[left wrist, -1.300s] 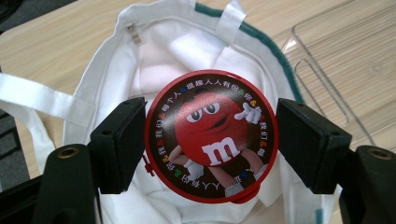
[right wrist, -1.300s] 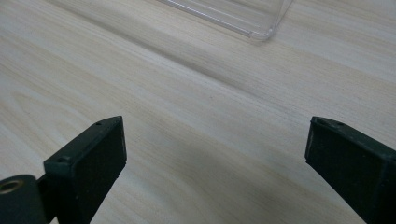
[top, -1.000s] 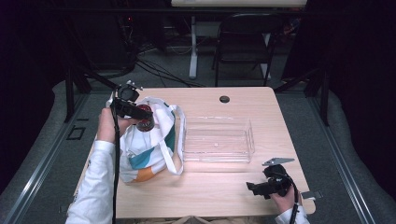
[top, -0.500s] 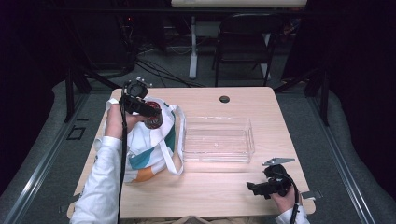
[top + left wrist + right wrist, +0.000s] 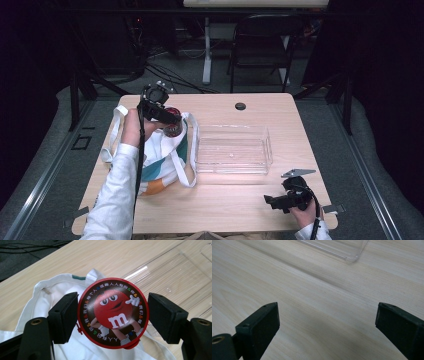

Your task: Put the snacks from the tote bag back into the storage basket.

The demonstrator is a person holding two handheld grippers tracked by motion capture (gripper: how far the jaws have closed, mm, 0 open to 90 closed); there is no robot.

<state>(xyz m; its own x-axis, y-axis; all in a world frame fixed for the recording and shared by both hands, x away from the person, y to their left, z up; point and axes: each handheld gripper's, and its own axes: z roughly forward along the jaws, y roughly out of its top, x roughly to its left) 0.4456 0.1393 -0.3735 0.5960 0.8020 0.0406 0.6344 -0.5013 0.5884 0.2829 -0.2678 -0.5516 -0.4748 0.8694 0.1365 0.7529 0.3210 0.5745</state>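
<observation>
The left tongs gripped a round red candy tin, pads seemingly pressed to its sides, though the far pad looked a shade off it. The tin hung over the white bag near the surface's left edge, just beside the clear tray at its middle. By the near right corner, the right tongs gaped wide, holding nothing.

Candy tub body hidden beneath its own lid, small lid lettering unreadable, bag cut off at bottom edge
</observation>
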